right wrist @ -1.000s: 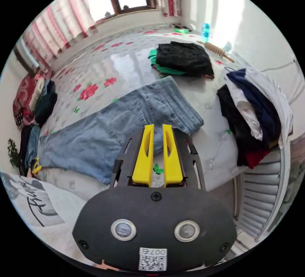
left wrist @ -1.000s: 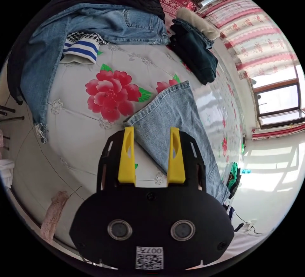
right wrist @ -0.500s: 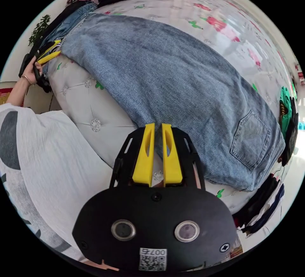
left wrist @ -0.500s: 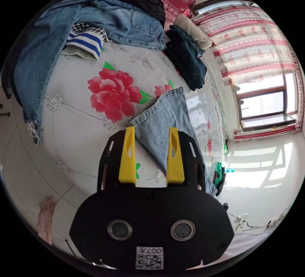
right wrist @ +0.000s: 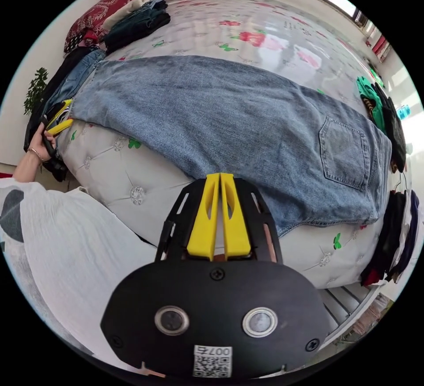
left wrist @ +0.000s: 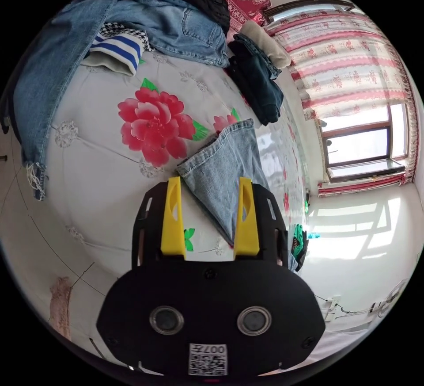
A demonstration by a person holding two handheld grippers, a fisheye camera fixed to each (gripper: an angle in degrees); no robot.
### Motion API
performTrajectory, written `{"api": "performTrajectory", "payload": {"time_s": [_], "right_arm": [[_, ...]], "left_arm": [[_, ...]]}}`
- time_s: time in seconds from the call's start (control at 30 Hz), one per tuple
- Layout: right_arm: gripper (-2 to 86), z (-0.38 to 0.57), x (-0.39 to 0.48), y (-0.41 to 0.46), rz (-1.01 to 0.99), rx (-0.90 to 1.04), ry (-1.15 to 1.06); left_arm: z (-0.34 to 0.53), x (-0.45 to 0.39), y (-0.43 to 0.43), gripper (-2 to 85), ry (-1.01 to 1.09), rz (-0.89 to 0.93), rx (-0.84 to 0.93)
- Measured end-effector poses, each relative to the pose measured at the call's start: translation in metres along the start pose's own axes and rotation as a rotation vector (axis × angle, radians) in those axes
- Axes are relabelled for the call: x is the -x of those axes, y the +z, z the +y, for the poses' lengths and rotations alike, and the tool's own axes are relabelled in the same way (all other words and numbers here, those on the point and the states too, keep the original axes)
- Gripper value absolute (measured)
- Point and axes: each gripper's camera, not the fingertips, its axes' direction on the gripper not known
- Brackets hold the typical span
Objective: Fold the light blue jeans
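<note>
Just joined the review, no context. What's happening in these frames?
A person is about to fold light blue jeans spread flat across a flowered bed. The left claw is open, its jaws either side of the leg hem, not clamped. The right claw is shut or nearly so at the jeans' near edge; whether it pinches fabric can't be told. Other clothes are piled around the bed's edges. No fold shows yet.

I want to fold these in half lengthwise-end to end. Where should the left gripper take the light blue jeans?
Grip the hem end of the light blue jeans, coming in from the bed's near edge: the hem lies flat, and the open left gripper already straddles its corner.
</note>
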Motion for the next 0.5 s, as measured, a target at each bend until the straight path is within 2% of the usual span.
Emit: {"api": "performTrajectory", "payload": {"time_s": [0.13,0.3,0.5], "right_arm": [[-0.2,0.027,-0.006,-0.032,-0.034,-0.164,0.044],[-0.3,0.048,-0.026,-0.052,-0.061,-0.203,0.129],[-0.3,0.072,-0.044,-0.064,-0.059,-0.247,0.196]], "left_arm": [[-0.008,0.017,0.012,11.4,-0.06,0.084,-0.02],[-0.004,0.039,0.025,4.0,-0.183,0.22,-0.022],[-0.003,-0.022,0.016,1.3,0.077,0.288,-0.051]]}}
